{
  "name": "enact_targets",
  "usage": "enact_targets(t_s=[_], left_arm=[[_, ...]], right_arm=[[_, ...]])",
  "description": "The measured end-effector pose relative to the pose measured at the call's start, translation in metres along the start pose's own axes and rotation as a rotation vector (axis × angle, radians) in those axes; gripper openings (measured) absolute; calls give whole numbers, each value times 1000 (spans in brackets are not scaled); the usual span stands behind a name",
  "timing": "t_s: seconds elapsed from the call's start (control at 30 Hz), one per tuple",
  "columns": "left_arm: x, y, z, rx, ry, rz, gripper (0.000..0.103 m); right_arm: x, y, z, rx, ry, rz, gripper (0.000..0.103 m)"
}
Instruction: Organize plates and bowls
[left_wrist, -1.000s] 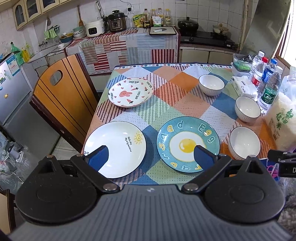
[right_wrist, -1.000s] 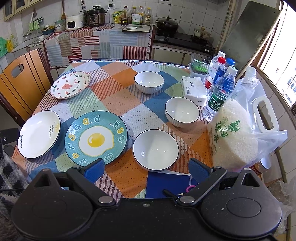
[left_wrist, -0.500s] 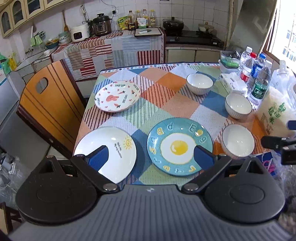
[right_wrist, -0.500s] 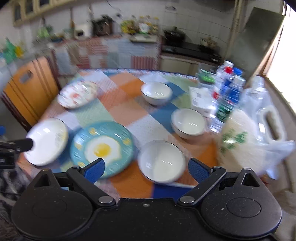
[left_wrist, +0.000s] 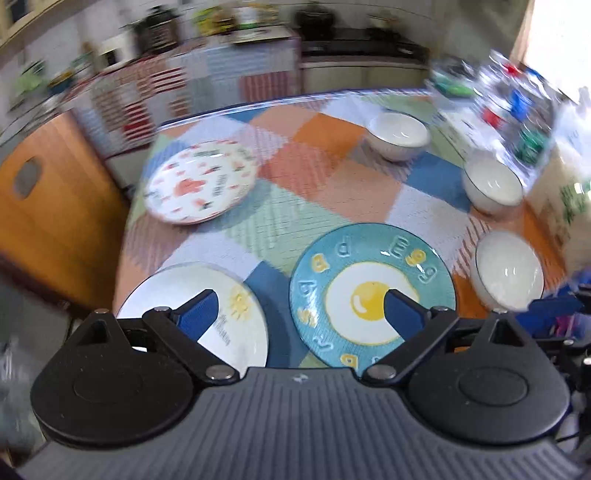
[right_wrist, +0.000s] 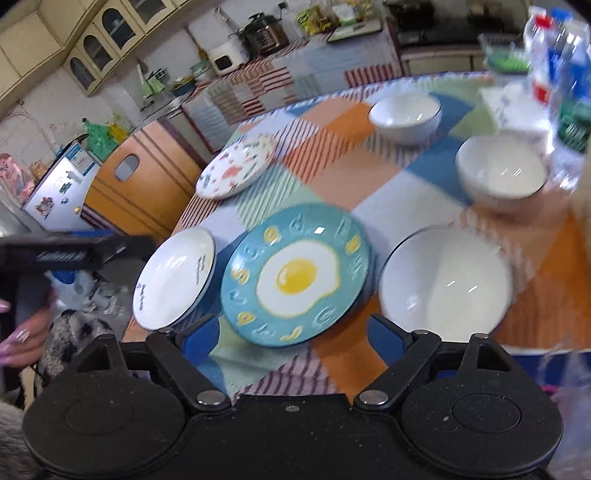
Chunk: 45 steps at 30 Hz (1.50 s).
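Three plates lie on the checked tablecloth: a white sun plate (left_wrist: 207, 306) (right_wrist: 173, 277) front left, a blue egg plate (left_wrist: 369, 291) (right_wrist: 295, 273) beside it, and a patterned plate (left_wrist: 199, 184) (right_wrist: 236, 166) further back. Three white bowls stand on the right: near (left_wrist: 508, 275) (right_wrist: 447, 280), middle (left_wrist: 491, 182) (right_wrist: 502, 173) and far (left_wrist: 397, 134) (right_wrist: 404, 114). My left gripper (left_wrist: 299, 310) is open above the front table edge, between the white and blue plates. My right gripper (right_wrist: 295, 338) is open and empty at the front edge before the blue plate.
Water bottles (right_wrist: 561, 74), a white box (right_wrist: 509, 107) and a rice bag (left_wrist: 569, 199) crowd the table's right side. A wooden chair (left_wrist: 44, 206) stands at the left. The left gripper body (right_wrist: 70, 251) shows at the left of the right wrist view.
Both grippers moved forward and lower toward the table; the plates look bigger. The right gripper swung left toward the blue plate. Both stay open and empty.
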<state>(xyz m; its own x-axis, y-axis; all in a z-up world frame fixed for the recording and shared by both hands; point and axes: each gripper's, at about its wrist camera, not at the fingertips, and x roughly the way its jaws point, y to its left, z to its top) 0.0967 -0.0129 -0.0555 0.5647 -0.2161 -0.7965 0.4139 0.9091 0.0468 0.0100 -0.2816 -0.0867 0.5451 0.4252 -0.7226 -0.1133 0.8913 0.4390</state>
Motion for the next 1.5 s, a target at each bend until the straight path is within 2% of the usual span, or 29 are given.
enact_targets(t_s=[0.07, 0.13, 0.27, 0.33, 0.4, 0.47, 0.5, 0.57, 0.63, 0.7, 0.73, 0.77, 0.87, 0.9, 1.03, 1.17, 1.33, 1.5], left_arm=[[22, -1, 3, 48, 39, 27, 96], [39, 2, 5, 68, 50, 1, 96], [73, 16, 12, 41, 83, -40, 93], [87, 23, 17, 18, 82, -56, 80], [102, 27, 21, 15, 85, -72, 75], [118, 30, 24, 15, 91, -92, 68], [126, 31, 26, 18, 97, -98, 66], [142, 30, 28, 43, 127, -112, 65], [158, 29, 30, 66, 176, -93, 65], [167, 30, 27, 73, 199, -108, 65], [170, 29, 26, 79, 209, -118, 63], [172, 27, 23, 90, 214, -120, 60], [170, 20, 19, 102, 185, -131, 32], [169, 20, 19, 82, 173, -141, 17], [168, 17, 21, 59, 158, -129, 17], [170, 32, 26, -50, 185, -175, 17], [163, 32, 28, -28, 148, -164, 17], [157, 46, 45, -84, 125, -191, 17]], right_arm=[[20, -2, -6, 40, 42, -23, 88], [40, -7, -9, 81, 101, -39, 82], [68, -8, -18, 58, 103, -56, 79], [76, -10, -25, 74, 87, -41, 75], [82, -13, -29, 112, 49, -9, 73], [89, -18, -33, 150, 12, 25, 66], [94, -20, -34, 178, -8, 22, 65], [99, -22, -38, 221, -38, 12, 54], [100, -22, -40, 230, -81, 7, 50], [104, -22, -40, 228, -90, -20, 43], [105, -24, -40, 230, -93, -30, 37], [105, -25, -40, 236, -97, -41, 30], [105, -30, -42, 239, -116, -51, 24], [105, -30, -42, 235, -122, -50, 24], [104, -27, -45, 194, -139, -60, 25], [105, -24, -43, 148, -126, -71, 25], [106, -20, -41, 90, -127, -70, 25], [103, -18, -29, 96, -133, -46, 25]])
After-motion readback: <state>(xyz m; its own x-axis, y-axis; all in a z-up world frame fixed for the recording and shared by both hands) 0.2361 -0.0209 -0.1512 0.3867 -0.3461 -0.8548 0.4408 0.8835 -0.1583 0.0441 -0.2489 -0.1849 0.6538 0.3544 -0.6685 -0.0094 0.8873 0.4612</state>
